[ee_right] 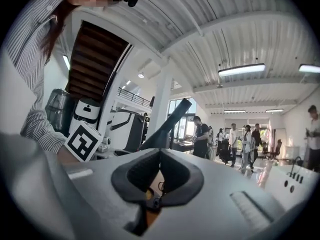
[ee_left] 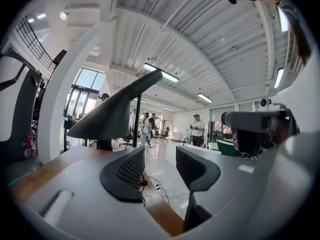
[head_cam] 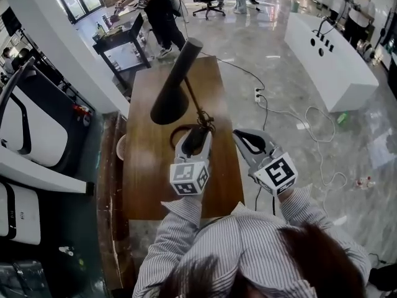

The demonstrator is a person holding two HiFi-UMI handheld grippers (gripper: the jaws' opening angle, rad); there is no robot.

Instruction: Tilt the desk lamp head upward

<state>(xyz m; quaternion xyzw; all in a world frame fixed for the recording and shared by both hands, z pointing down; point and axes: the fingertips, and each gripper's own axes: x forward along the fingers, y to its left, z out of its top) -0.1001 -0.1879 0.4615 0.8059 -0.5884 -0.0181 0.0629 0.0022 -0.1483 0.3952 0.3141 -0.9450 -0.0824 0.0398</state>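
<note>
A black desk lamp stands on the brown wooden table (head_cam: 149, 172). Its cone-shaped head (head_cam: 170, 92) slopes down toward the near left from a thin stem (head_cam: 196, 99). My left gripper (head_cam: 197, 135) sits over the lamp's round base (head_cam: 180, 132), which it partly hides. In the left gripper view this gripper (ee_left: 159, 166) is open with nothing between its pads, and the lamp head (ee_left: 112, 116) is above and to the left. My right gripper (head_cam: 245, 135) is to the right of the lamp at the table's right edge. It (ee_right: 160, 156) is shut and empty, with the lamp head (ee_right: 167, 129) beyond it.
A black cart (head_cam: 121, 39) stands behind the table at the left. A white counter (head_cam: 335, 61) is at the back right. A power strip (head_cam: 257, 95) and white cables lie on the floor to the right. White machines (head_cam: 25, 129) line the left side. Several people stand farther back.
</note>
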